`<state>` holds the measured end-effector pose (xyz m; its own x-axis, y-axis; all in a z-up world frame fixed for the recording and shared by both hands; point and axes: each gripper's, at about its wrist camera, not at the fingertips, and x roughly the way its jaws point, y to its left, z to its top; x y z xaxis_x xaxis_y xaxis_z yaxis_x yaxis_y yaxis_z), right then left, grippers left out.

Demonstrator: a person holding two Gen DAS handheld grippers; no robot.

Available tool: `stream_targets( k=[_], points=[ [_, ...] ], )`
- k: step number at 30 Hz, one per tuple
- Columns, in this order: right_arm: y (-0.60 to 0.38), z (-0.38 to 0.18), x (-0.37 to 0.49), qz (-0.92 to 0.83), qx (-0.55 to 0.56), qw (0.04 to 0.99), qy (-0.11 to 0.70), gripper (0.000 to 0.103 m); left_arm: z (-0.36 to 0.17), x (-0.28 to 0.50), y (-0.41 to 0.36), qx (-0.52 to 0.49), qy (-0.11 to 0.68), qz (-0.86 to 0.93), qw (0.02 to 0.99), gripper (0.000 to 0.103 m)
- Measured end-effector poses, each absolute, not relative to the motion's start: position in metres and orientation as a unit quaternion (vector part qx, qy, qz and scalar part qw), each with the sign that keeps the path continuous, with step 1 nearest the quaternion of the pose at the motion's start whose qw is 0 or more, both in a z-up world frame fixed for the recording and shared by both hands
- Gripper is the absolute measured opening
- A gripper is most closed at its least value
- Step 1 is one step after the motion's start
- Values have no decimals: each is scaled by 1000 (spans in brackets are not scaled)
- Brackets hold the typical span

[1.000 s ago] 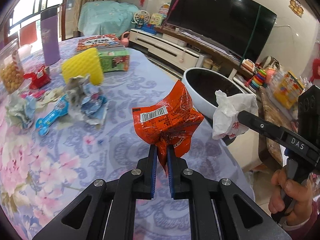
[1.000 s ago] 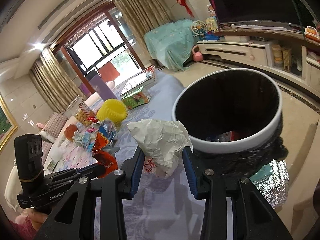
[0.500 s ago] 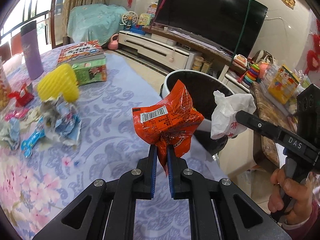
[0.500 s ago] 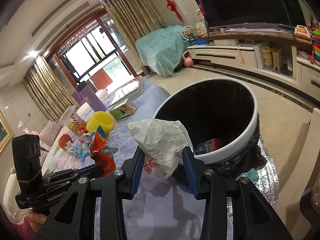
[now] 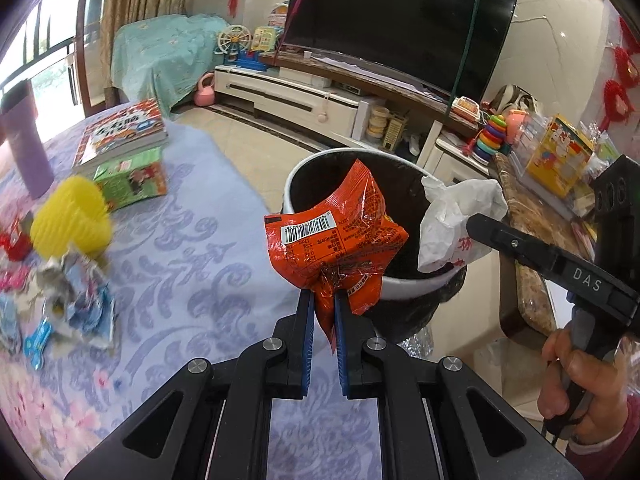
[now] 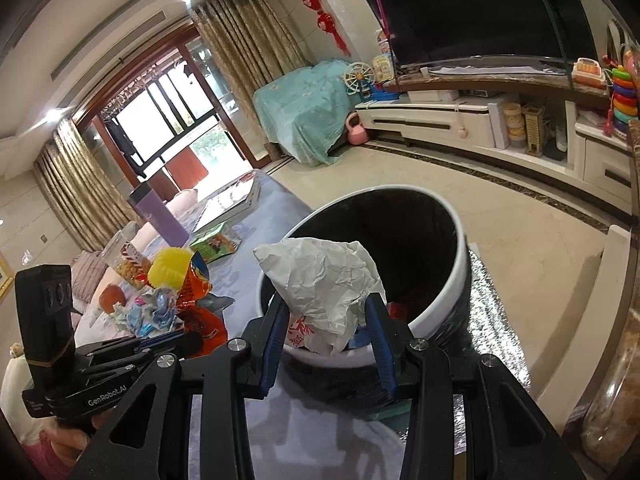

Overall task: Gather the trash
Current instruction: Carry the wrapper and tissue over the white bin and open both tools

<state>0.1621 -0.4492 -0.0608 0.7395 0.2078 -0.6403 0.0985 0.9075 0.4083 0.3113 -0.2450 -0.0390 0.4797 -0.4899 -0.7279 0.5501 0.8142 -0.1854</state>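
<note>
- Pinching the crinkly orange snack wrapper (image 5: 340, 236) by its bottom edge, the left gripper (image 5: 322, 308) is closed on it; it looks light.
- Squeezing the soft crumpled white paper bag (image 6: 324, 284), the right gripper (image 6: 326, 320) is just before the round white-rimmed trash bin (image 6: 452, 292).

Black left claw (image 5: 322, 312) w/ blue pads, silver screws; right claw (image 6: 326, 312) same; pink sleeve.

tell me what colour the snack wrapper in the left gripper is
Orange-red, with a white barcode label; the snack wrapper shows best in the left wrist view.
</note>
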Motion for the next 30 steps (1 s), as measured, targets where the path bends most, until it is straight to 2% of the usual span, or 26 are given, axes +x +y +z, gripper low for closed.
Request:
stream_targets(
  k=[30],
  points=[
    [-483, -72, 206, 14, 189, 901, 390, 44, -57, 377, -317, 68, 438, -308, 842, 10]
  ],
)
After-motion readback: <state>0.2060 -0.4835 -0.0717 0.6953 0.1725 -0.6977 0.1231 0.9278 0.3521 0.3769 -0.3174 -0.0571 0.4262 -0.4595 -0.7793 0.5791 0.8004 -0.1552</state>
